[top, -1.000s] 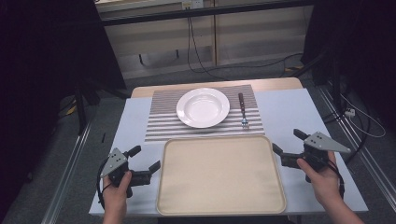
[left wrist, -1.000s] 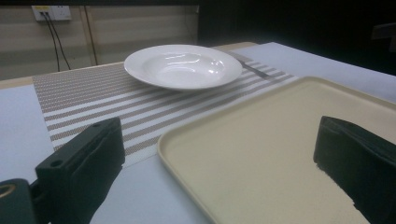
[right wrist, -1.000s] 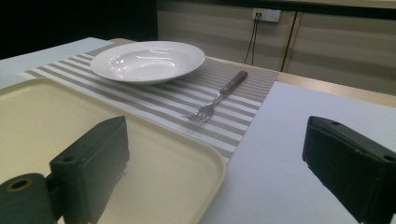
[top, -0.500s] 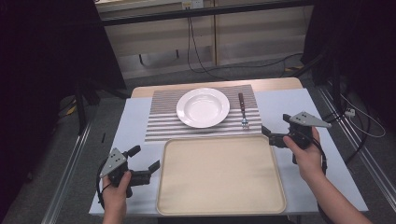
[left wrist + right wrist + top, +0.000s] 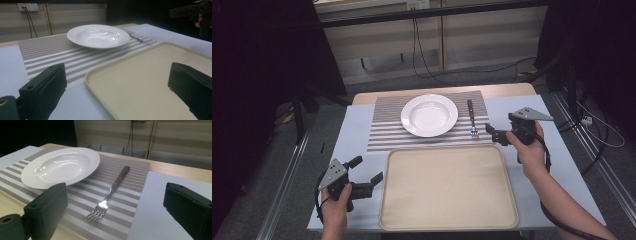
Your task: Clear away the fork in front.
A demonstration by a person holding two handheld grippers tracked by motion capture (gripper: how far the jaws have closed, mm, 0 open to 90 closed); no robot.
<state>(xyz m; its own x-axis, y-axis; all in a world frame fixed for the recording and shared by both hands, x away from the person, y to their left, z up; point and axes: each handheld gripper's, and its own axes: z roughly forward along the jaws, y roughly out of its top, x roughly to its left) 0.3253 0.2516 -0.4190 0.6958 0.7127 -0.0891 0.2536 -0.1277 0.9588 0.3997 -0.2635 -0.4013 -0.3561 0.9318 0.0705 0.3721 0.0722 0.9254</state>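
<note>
A white deep plate (image 5: 429,115) sits on a striped placemat (image 5: 387,135), with a wooden-handled fork (image 5: 472,117) lying to its right, tines toward me. My right gripper (image 5: 493,134) hovers open just right of the fork's tines; in the right gripper view the fork (image 5: 110,192) lies between the two jaws, farther off, beside the plate (image 5: 60,167). My left gripper (image 5: 365,170) rests open at the left edge of the beige tray (image 5: 447,185), with nothing between its jaws. The left gripper view shows the tray's corner (image 5: 140,82) and the plate (image 5: 97,36).
The table has a pale blue cover (image 5: 354,130) with a wooden strip (image 5: 512,90) at the far edge. The tray holds nothing. Metal rails (image 5: 287,195) run along both sides of the table. Cables (image 5: 422,55) hang behind it.
My right gripper has moved forward and left, from the tray's right side up to the fork's tines. The left gripper has stayed in place.
</note>
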